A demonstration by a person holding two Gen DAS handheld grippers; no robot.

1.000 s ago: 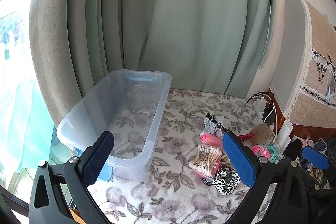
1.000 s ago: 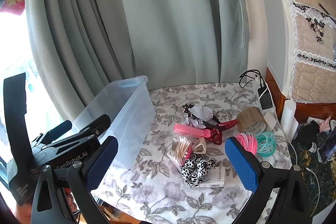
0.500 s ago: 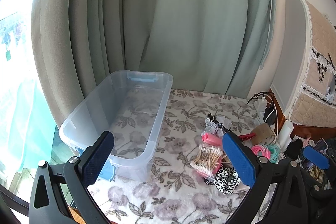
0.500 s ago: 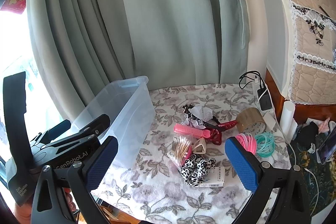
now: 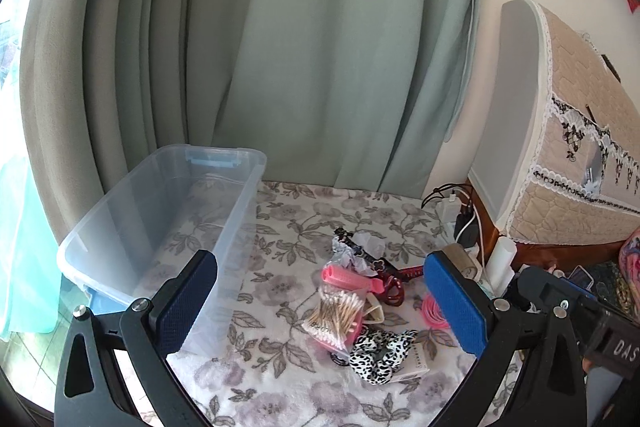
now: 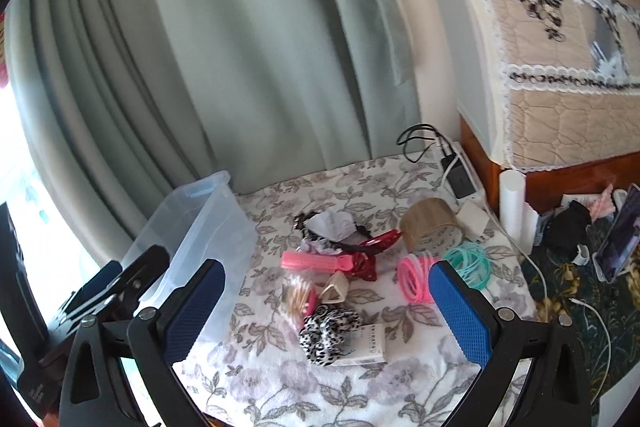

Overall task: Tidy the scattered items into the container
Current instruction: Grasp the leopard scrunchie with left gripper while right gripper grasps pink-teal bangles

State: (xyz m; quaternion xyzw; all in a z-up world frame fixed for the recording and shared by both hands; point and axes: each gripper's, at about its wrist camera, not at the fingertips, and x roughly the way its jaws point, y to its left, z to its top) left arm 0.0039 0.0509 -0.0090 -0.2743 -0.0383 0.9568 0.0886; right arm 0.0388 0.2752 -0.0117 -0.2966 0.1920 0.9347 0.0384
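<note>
A clear plastic bin [image 5: 100, 227] stands empty at the left of the floral cloth; it also shows in the right wrist view [image 6: 200, 223]. Scattered right of it lie a pink roller [image 5: 344, 277], a cotton swab pack [image 5: 338, 315], a leopard scrunchie [image 6: 326, 331], a red hair clip [image 6: 376, 245], pink bands [image 6: 414, 277], teal bands [image 6: 470, 263], a tape roll [image 6: 428, 227] and a small white box [image 6: 370, 345]. My left gripper [image 5: 322, 303] is open above the swabs and roller. My right gripper [image 6: 328, 311] is open above the scrunchie. Both are empty.
Green curtains hang behind the table. A power strip with black plugs [image 6: 460, 175] and a white cylinder [image 6: 512, 203] sit at the right edge. A quilt-covered appliance [image 6: 552, 67] stands at the right. A phone [image 6: 618, 243] leans further right.
Both grippers have swung right and forward toward the pile of items. The bin now sits further left in both views. Both grippers stay open.
</note>
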